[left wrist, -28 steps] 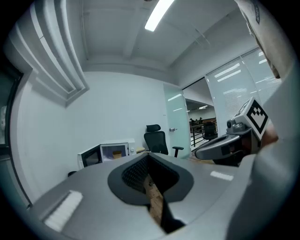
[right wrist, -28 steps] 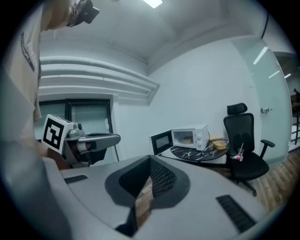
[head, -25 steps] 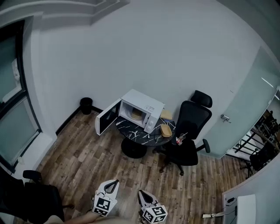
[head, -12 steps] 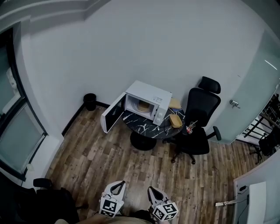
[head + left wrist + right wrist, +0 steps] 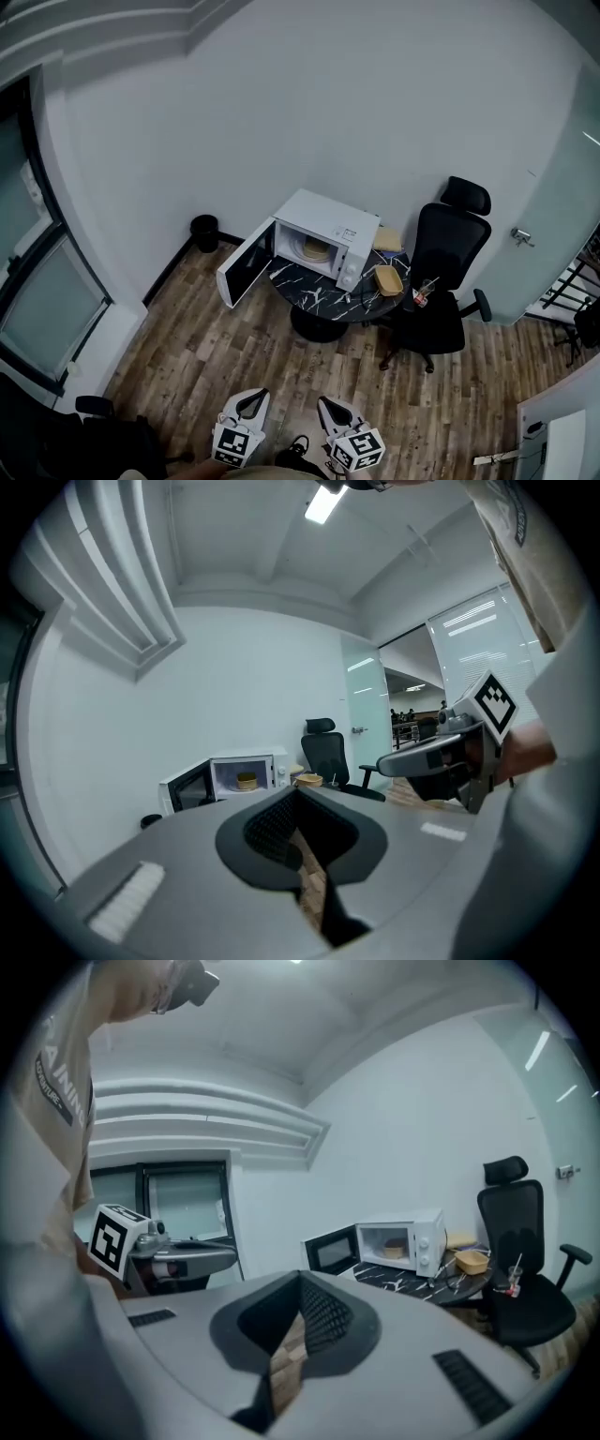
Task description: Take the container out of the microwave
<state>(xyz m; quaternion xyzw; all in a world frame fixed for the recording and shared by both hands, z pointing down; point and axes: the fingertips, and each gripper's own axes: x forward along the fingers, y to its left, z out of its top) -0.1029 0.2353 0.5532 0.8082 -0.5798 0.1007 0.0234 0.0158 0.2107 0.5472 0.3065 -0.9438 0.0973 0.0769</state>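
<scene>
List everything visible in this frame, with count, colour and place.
microwave: 1, white, door open, on the table
container: 1, tan, inside the microwave
table: 1, black marbled, by the wall
food box: 1, tan, on the table right of the microwave
office chair: 1, black, right of the table
bin: 1, black, on the floor by the wall
left gripper: 1, grey, shut, empty, bottom edge
right gripper: 1, grey, shut, empty, beside it
</scene>
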